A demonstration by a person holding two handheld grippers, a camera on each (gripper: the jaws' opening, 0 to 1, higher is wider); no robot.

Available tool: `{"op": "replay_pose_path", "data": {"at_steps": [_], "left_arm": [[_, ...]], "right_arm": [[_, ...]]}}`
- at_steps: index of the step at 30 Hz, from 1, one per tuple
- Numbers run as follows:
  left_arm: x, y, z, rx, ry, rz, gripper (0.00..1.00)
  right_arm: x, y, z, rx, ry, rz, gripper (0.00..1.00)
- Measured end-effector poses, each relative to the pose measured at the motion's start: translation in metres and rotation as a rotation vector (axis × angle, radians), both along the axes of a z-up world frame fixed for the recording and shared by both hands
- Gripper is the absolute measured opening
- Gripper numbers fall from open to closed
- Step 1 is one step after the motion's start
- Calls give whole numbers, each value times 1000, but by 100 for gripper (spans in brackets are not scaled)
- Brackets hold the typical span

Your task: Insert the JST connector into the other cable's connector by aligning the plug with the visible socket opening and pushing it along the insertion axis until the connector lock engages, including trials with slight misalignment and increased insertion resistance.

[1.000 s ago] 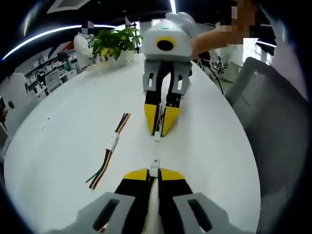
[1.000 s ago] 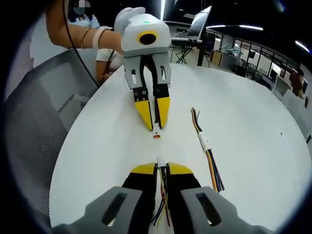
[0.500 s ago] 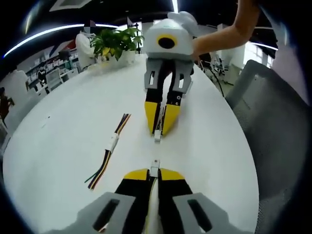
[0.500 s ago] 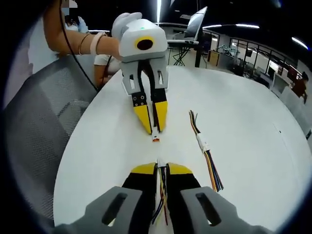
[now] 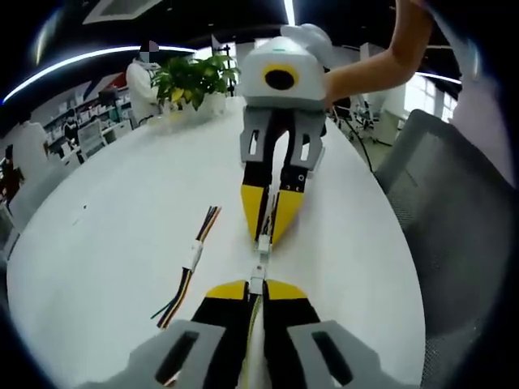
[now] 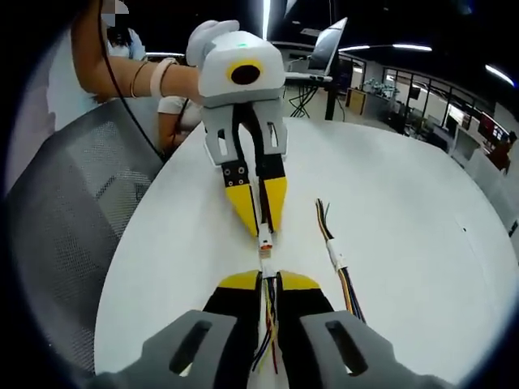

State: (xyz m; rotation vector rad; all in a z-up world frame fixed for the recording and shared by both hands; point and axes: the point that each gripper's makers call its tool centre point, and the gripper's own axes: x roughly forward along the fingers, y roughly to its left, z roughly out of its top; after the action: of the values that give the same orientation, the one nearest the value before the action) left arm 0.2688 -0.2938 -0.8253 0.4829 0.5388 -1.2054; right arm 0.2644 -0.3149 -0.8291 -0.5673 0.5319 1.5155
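Left gripper (image 5: pixel 256 285): jaws nearly together, pinching a white plug (image 5: pixel 257 279) that pokes out past the yellow tips. Its wires run back between the jaws and are mostly hidden there.

Right gripper (image 5: pixel 267 236), seen head-on in the left gripper view: jaws drawn in close on a small white socket (image 5: pixel 263 246) at their tips. Socket and plug meet end to end, in line, between the two pairs of tips. Whether the plug is seated in the socket or just touching it is too small to tell.

Right gripper view: right gripper (image 6: pixel 268 278) clamps its connector, coloured wires (image 6: pixel 268 324) trailing back between the jaws. The left gripper (image 6: pixel 263 224) points toward it from beyond, tips just off a small piece with an orange mark (image 6: pixel 265 240). The joint itself is a blur of white here; no lock is readable.

All this sits low over a white table (image 5: pixel 113 243). A spare cable (image 5: pixel 190 263), two wire bundles joined at a white connector, lies on the table beside the joint, apart from both grippers. Its far ends fan out.

A potted plant (image 5: pixel 191 74) stands at the table's far edge. A grey mesh chair (image 6: pixel 73 211) is beside the table, cut off by the view's edge.
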Motion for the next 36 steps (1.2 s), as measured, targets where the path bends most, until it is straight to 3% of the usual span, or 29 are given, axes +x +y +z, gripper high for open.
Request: {"op": "replay_pose_path", "data": {"at_steps": [27, 36], "left_arm": [[-2, -10, -3, 2, 32, -4, 0], [-4, -9, -7, 6, 88, 18, 0]], "right_arm": [[-2, -1, -4, -18, 2, 6, 3], [-5, 0, -4, -22, -1, 23, 3]]}}
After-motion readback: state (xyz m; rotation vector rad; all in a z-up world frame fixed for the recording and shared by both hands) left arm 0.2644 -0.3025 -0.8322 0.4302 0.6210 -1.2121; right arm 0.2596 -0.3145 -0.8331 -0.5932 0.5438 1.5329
